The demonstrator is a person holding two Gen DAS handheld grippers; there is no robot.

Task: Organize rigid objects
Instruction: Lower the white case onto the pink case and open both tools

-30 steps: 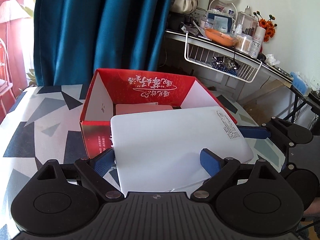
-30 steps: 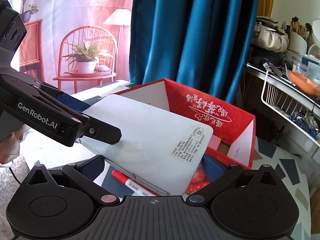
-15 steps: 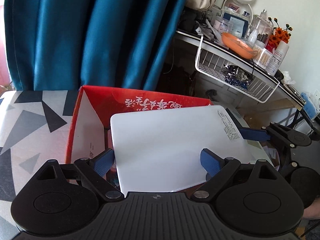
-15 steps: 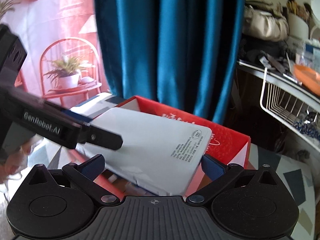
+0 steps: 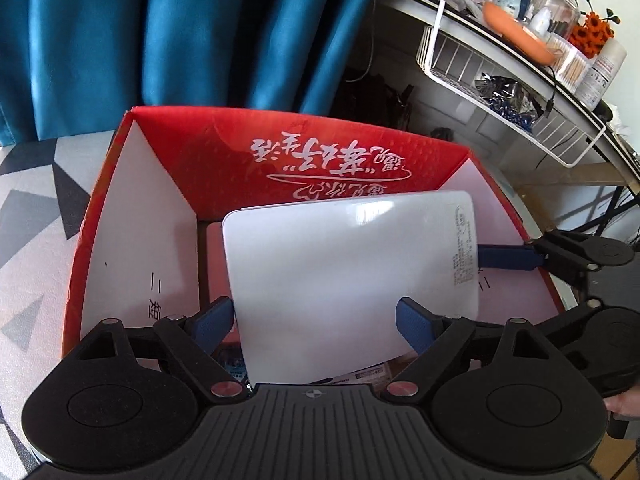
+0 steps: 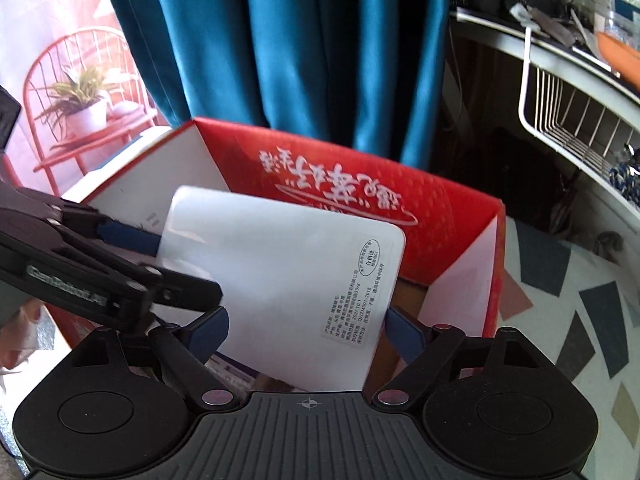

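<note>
A white flat box [image 5: 340, 272] with a small printed label hangs tilted over an open red carton [image 5: 192, 160], its lower end inside the carton's walls. My left gripper [image 5: 314, 324] is shut on it, one blue pad at its left edge and one on its face; its jaws are closing slightly. My right gripper [image 6: 306, 332] comes from the other side. Its jaws are closing, with the white box [image 6: 280, 264] between the pads and no firm press visible. The red carton [image 6: 440, 216] has white inner flaps and white script on its far wall.
A pink flat item [image 5: 214, 252] and small printed packs lie in the carton's bottom. The carton stands on a cloth with grey triangles [image 5: 32, 208]. A teal curtain [image 5: 200, 32] hangs behind. A white wire basket [image 5: 500, 80] and a cluttered shelf stand at the right.
Both grippers carried the white box forward from the carton's near edge to over its inside, and lower. The right gripper's jaws came closer together around it.
</note>
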